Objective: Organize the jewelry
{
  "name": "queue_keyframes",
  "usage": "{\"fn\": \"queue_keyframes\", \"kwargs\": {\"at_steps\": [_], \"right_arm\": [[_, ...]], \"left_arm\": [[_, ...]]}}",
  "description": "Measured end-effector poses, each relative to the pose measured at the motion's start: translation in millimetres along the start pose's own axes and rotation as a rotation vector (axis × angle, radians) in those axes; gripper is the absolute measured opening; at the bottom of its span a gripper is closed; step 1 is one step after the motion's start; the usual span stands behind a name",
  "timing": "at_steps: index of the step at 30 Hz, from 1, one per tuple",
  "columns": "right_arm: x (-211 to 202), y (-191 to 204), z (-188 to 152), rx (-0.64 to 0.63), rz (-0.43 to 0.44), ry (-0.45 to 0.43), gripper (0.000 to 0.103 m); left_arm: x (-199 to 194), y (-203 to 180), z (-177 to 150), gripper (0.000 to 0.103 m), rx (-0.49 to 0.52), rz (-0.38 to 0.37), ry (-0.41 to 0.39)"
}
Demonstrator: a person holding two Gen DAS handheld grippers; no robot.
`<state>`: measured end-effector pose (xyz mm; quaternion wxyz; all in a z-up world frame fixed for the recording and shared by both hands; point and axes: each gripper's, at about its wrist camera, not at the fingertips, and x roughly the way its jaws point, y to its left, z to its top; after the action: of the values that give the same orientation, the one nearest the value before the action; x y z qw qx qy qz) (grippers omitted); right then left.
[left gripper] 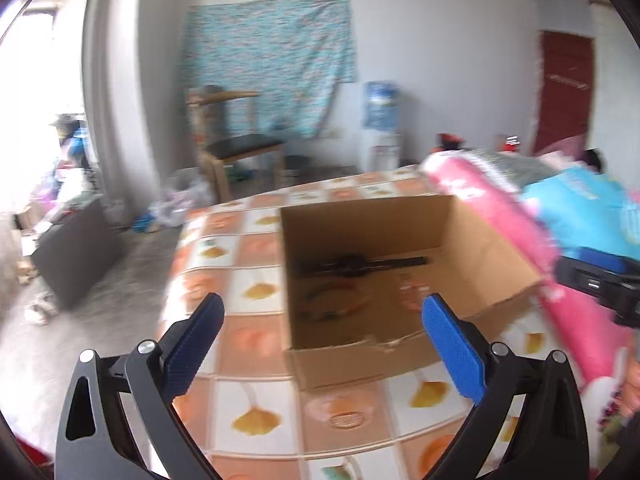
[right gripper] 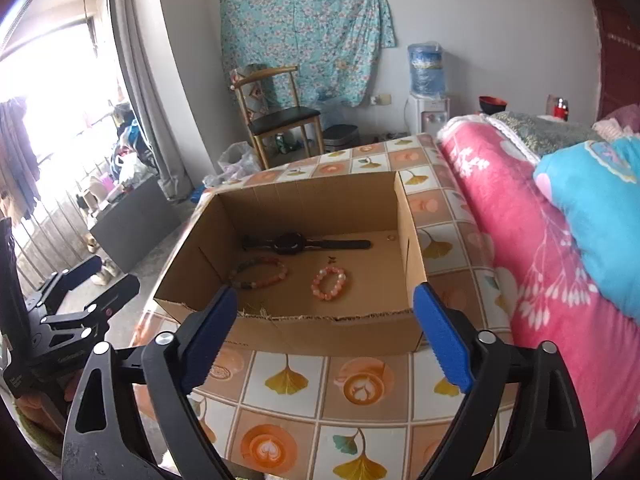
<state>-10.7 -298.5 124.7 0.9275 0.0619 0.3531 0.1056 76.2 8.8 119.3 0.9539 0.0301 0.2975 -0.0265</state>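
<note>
An open cardboard box (right gripper: pixel 248 336) stands on the tiled tablecloth. Inside lie a black watch (right gripper: pixel 294 243), a large beaded bracelet (right gripper: pixel 260 272), a small pink beaded bracelet (right gripper: pixel 329 283) and a tiny ring (right gripper: pixel 391 237) in the far right corner. My right gripper (right gripper: pixel 324 312) is open and empty, just in front of the box's near wall. My left gripper (left gripper: pixel 322 316) is open and empty, above the box's near edge; the box (left gripper: pixel 360 364), the watch (left gripper: pixel 360 262) and the large bracelet (left gripper: pixel 332 300) show blurred there.
A pink blanket (right gripper: pixel 520 240) and a blue pillow (right gripper: pixel 596 208) lie along the table's right side. The table (right gripper: pixel 360 420) ends at the left above the floor. A chair (right gripper: pixel 280 120) and a water dispenser (right gripper: pixel 427 92) stand by the far wall.
</note>
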Motion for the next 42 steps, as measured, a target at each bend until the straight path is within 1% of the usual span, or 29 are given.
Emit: {"fn": "queue_keyframes", "kwargs": {"at_steps": [1,3,4,6,9,12,14,17,25,33,42], "right_arm": [[2.0,2.1,-3.1,-0.008,-0.028,0.008,0.09],[7.7,5.6,-9.0,-0.025,-0.099,0.022,0.091],[10.0,6.7,-12.0,-0.031,-0.127,0.029,0.092],[16.5,9.9,-18.7,-0.035,-0.186,0.051,0.093],[22.4,14.1,-26.6,-0.036,-0.205,0.081,0.093],[25.8,21.1,-30.4,-0.051,-0.236,0.088,0.095],[28.0,24.9,-30.4,-0.071,-0.235,0.093,0.095],[31.7,24.1,-30.1,-0.067,-0.241,0.099,0.095],[44.3,21.7,-35.6,-0.046,-0.219,0.161,0.095],[46.4,23.4,-37.5,-0.042,-0.211,0.173,0.095],[45.9,24.4,-38.5,-0.038,-0.213,0.173,0.095]], "left_arm": [[0.4,-0.1,-2.1,0.097,-0.006,0.029,0.005],[1.1,1.9,-4.4,0.097,-0.022,0.045,0.026],[2.2,2.2,-5.4,0.097,-0.04,0.053,0.048],[4.5,4.1,-7.2,0.097,-0.065,0.046,0.073],[11.5,4.1,-12.5,0.097,-0.103,0.034,0.126],[19.0,-1.5,-16.2,0.097,-0.092,0.047,0.172],[21.5,-6.4,-19.0,0.097,-0.075,0.069,0.198],[27.1,-8.6,-23.3,0.097,-0.08,0.064,0.235],[34.9,-4.3,-25.9,0.097,-0.106,0.078,0.265],[40.5,-2.0,-28.2,0.097,-0.124,0.072,0.295],[40.7,-2.1,-28.9,0.097,-0.127,0.072,0.296]]}}
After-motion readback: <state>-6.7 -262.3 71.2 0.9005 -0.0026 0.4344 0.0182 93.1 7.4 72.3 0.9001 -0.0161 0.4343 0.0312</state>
